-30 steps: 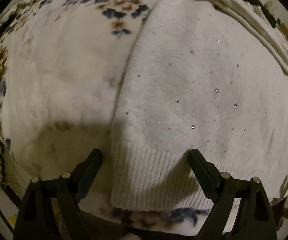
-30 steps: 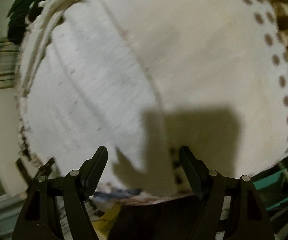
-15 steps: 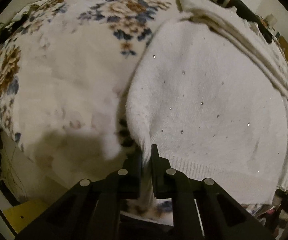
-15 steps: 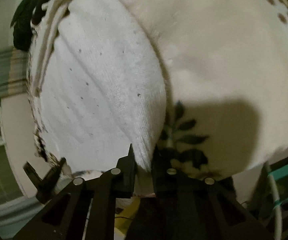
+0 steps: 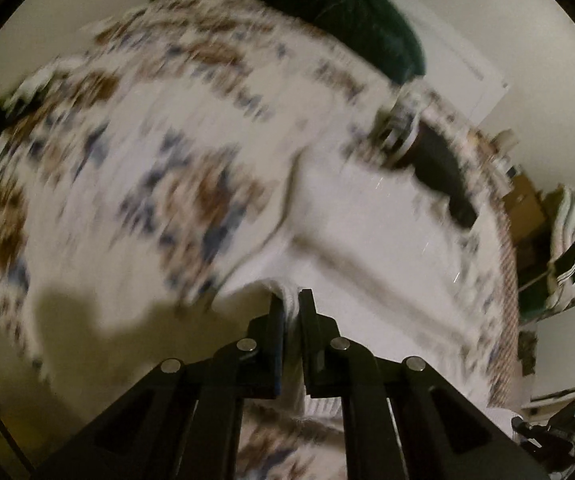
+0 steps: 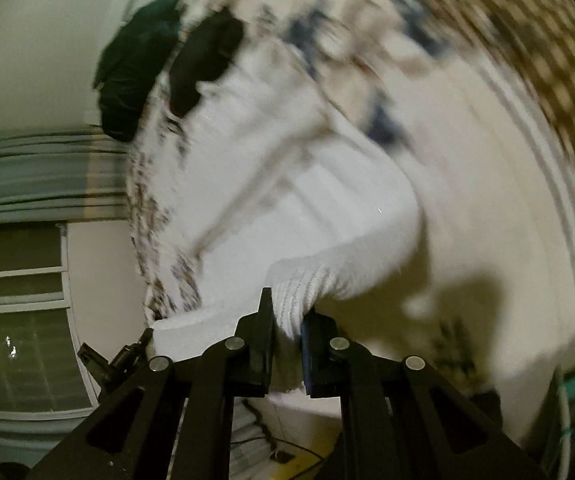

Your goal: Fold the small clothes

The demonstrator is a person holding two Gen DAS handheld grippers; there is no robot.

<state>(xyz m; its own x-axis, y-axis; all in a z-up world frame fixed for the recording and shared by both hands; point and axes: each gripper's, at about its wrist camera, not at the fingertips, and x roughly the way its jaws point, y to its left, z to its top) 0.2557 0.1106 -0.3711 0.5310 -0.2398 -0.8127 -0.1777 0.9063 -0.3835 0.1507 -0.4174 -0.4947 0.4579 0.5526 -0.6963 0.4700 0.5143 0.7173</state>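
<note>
gripping one white sweater [image 5: 371,240]: left gripper [image 5: 290,300], right gripper [image 6: 287,308], fingers clamped on hem.

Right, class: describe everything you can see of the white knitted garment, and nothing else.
The white knitted garment looks soft and fuzzy, with a ribbed hem and a few tiny sparkling dots. It lies on a floral bedspread, its hem end raised off it. The left gripper and the right gripper each pinch the ribbed hem at a corner. Motion blur hides finer detail.
</note>
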